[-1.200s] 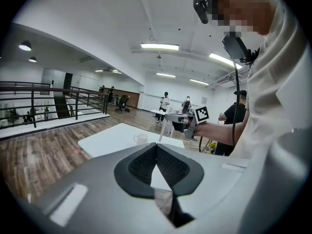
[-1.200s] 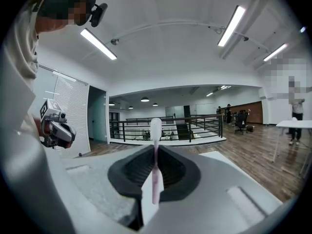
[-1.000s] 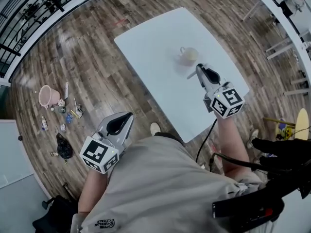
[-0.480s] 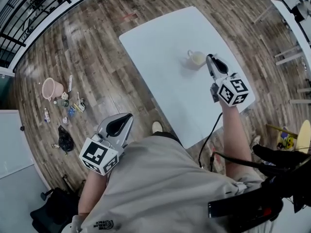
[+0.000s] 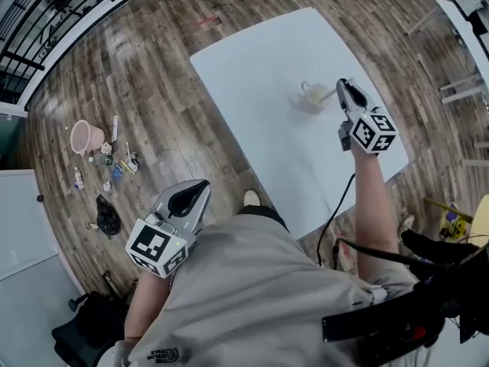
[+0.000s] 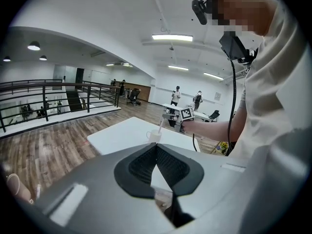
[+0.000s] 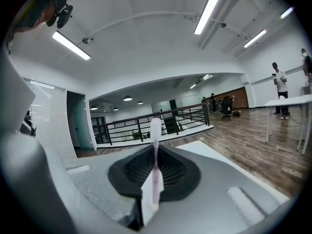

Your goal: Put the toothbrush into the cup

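Note:
A cream cup [image 5: 313,95] with a handle stands on the white table [image 5: 260,75], toward its far right part. My right gripper [image 5: 341,85] hovers just right of the cup, shut on a pale pink toothbrush [image 5: 327,94] that sticks out toward the rim. In the right gripper view the toothbrush [image 7: 155,165] stands pinched between the dark pads. From the left gripper view, the toothbrush [image 6: 160,126] slants down onto the cup [image 6: 154,136]; whether its end is inside I cannot tell. My left gripper [image 5: 199,186] is shut and empty, low by the person's lap, off the table.
On the wood floor at the left lie a pink bucket [image 5: 85,137], several small items [image 5: 114,167] and a black bag [image 5: 107,219]. A black railing [image 5: 46,6] runs along the far left. Other white tables [image 5: 462,29] stand at the right. A cable [image 5: 336,212] hangs from the right arm.
My right gripper carried the toothbrush along the table's right side up to the cup, whose rim the brush end now meets. The left gripper stayed where it was.

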Motion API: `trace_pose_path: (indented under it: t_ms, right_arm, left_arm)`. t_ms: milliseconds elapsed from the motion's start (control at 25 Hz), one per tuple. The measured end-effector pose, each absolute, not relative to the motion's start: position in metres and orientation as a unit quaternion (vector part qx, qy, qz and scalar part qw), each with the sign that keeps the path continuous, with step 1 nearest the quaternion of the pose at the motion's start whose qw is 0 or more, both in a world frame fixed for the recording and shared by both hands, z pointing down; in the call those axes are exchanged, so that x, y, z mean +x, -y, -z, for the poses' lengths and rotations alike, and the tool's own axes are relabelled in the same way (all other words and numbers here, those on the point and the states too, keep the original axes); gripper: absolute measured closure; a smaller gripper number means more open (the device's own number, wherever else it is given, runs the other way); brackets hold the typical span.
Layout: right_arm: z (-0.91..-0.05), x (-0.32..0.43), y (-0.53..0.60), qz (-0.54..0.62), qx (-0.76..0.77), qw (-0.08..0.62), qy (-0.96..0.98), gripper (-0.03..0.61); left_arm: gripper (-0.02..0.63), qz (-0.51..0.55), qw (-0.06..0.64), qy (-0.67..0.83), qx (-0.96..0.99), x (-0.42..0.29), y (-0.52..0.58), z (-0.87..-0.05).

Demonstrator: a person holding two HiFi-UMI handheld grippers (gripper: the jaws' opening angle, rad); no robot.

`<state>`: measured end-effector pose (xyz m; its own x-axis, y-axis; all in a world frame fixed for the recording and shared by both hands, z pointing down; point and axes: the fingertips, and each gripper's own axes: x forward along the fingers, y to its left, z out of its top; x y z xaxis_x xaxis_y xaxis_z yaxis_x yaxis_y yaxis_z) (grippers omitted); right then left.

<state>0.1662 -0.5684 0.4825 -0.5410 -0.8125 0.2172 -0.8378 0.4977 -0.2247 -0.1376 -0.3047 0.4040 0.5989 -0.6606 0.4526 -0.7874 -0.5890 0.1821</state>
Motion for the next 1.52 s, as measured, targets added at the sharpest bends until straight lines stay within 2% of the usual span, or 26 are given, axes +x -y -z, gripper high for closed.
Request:
trace_pose_path:
  t_ms: [640, 1520]
  right_arm:
    - [-0.554, 0.173, 0.601, -0.227, 0.483, 0.028, 0.845, 0.557]
    - [-0.598, 0.190, 0.604, -0.293, 0.489, -0.040, 0.821, 0.555]
  left_arm:
    - [0.612, -0.199, 0.192, 0.410, 0.869, -0.139, 0.324, -0.404]
    - [0.612, -0.201, 0.215, 0.410, 0.863, -0.144, 0.328, -0.415]
